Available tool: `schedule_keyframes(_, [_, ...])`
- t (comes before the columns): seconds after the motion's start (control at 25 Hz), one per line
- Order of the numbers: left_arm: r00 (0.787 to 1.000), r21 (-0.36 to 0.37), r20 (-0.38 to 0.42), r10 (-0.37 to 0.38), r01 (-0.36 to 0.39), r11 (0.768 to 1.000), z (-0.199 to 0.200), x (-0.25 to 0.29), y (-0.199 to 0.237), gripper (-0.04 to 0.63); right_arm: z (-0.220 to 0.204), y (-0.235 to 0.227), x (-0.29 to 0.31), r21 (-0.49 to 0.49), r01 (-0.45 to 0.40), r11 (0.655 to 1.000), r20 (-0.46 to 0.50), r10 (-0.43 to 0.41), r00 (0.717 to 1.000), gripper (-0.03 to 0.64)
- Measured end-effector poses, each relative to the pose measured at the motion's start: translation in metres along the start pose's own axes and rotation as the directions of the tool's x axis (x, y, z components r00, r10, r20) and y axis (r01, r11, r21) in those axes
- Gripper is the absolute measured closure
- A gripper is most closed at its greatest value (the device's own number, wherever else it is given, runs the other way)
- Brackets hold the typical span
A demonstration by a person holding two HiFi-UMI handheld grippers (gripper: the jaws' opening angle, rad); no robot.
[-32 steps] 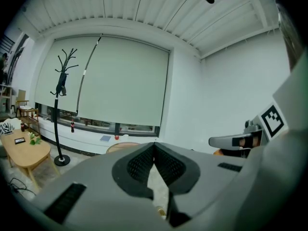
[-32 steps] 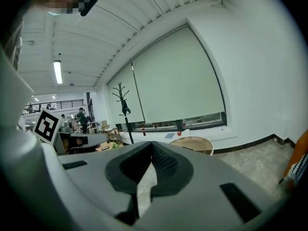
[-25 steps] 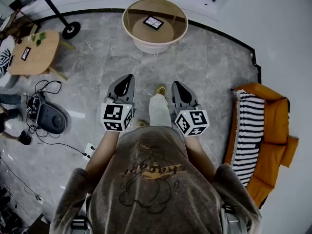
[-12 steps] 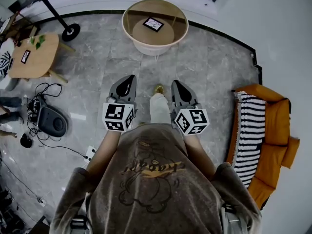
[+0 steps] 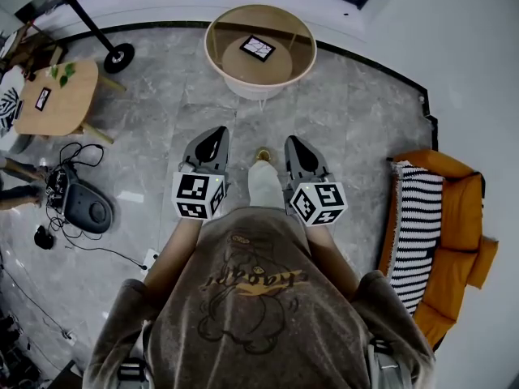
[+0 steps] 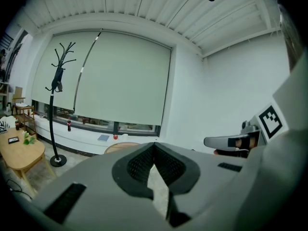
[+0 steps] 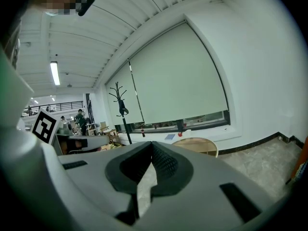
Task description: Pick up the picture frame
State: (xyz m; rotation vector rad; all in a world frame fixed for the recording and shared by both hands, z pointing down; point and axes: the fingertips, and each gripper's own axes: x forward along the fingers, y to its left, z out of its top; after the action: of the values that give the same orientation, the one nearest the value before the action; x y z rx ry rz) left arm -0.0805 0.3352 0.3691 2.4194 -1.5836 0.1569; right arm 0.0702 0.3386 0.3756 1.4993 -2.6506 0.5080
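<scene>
Head view looks steeply down on a person in a grey-brown printed T-shirt [image 5: 255,298] standing on a grey marble floor [image 5: 365,112], with a gripper in each hand held out level in front of the body. At centre left, the left gripper [image 5: 213,134] has its jaws pressed together with nothing between them, and the left gripper view confirms it: the dark pads meet along one seam [image 6: 154,147]. At centre right, the right gripper [image 5: 293,141] is likewise closed and empty, its pads meeting in the right gripper view [image 7: 152,146]. The small dark-edged picture frame [image 5: 259,49] lies flat at the top centre of the frame, on the tabletop inside the round light-wood table [image 5: 243,81], well apart from both grippers and straight ahead of them. An orange armchair [image 5: 458,217] with a black-and-white striped cushion [image 5: 413,225] sits at the right edge. A small rounded wooden side table [image 5: 61,96] stands at the upper left, and a black coat stand [image 6: 58,90] rises by the window in the left gripper view.
</scene>
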Motion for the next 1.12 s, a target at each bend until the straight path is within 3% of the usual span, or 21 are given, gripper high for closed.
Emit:
schedule_keyframes(0.52, [1.0, 0.001, -0.016, 0.009, -0.009, 1.0, 0.025, 0.064, 0.017, 0.578, 0.027, -0.041, 0.053, 0.015, -0.008, 1.0, -0.015, 0.009, 1.0, 0.6])
schedule_keyframes(1.12, [0.996, -0.017, -0.031, 0.085, -0.085, 0.996, 0.061, 0.15, 0.032, 0.578, 0.077, -0.106, 0.121, -0.002, -0.083, 0.997, -0.037, 0.083, 0.996, 0.6])
